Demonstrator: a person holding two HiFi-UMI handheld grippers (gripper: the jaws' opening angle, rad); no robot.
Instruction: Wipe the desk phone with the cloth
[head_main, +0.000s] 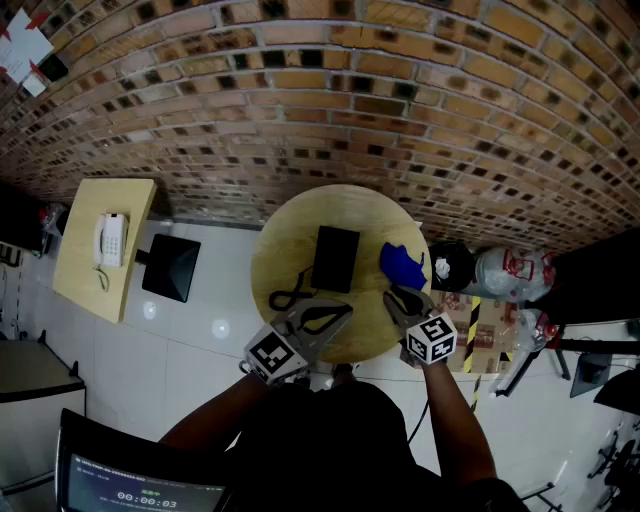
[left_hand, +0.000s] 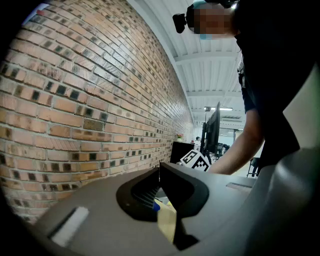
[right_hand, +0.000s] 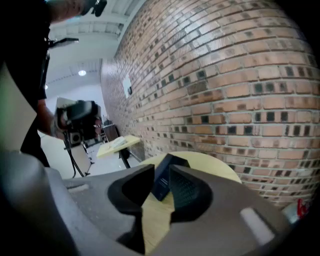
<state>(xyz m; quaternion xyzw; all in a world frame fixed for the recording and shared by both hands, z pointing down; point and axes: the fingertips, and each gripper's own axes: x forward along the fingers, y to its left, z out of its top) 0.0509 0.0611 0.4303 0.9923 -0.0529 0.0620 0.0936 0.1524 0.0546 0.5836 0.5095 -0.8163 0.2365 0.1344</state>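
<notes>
The round bench (head_main: 280, 238) carries the black desk phone (head_main: 335, 258) at its middle. At the near edge, the left hand-held gripper (head_main: 343, 310) has its jaws together and empty. The right hand-held gripper (head_main: 393, 294) has its jaws slightly apart and empty. The blue cloth (head_main: 402, 265) lies near the right edge.

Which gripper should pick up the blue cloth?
Right, probably. The right gripper is closest to the blue cloth, with its jaws slightly apart and empty. The left gripper is farther off, near the cord, with its jaws together.
</notes>
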